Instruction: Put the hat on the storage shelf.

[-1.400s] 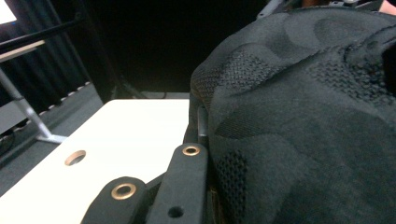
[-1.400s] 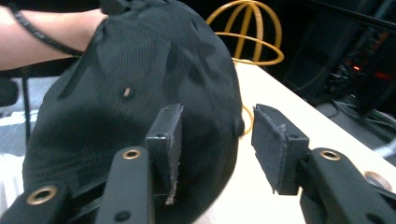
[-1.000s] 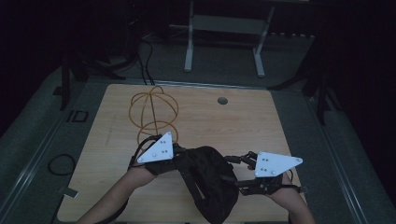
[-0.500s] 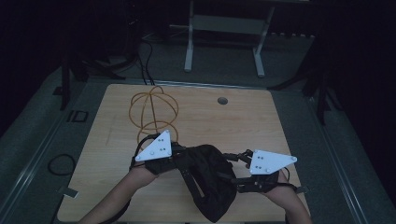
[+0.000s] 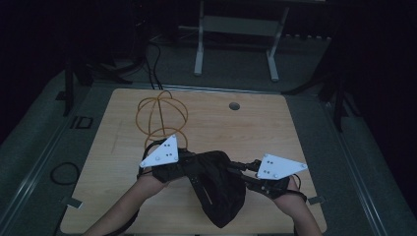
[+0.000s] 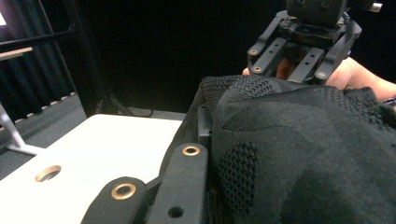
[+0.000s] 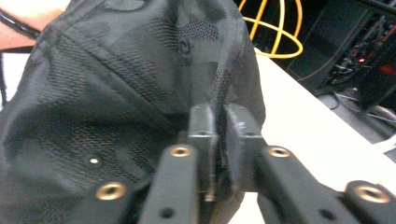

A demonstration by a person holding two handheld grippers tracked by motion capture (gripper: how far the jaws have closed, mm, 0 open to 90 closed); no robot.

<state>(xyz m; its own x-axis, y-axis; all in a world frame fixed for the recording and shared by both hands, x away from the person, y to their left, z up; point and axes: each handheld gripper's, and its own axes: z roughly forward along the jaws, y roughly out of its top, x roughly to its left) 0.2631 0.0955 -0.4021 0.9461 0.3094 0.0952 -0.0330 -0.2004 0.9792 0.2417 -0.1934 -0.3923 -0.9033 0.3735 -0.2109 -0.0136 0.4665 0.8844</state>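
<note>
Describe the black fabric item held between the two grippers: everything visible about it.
The black cap looks like knitted or mesh fabric, with perforated panels, stitched seams and small eyelets. It is limp and crumpled, stretched between the grippers at the near middle of the wooden table, its lower part sagging toward the near edge. The left gripper is shut on one edge. The right gripper has just been closing its jaws, which now pinch a thin fold of the opposite edge. Whether it rests on the tabletop cannot be told.
</note>
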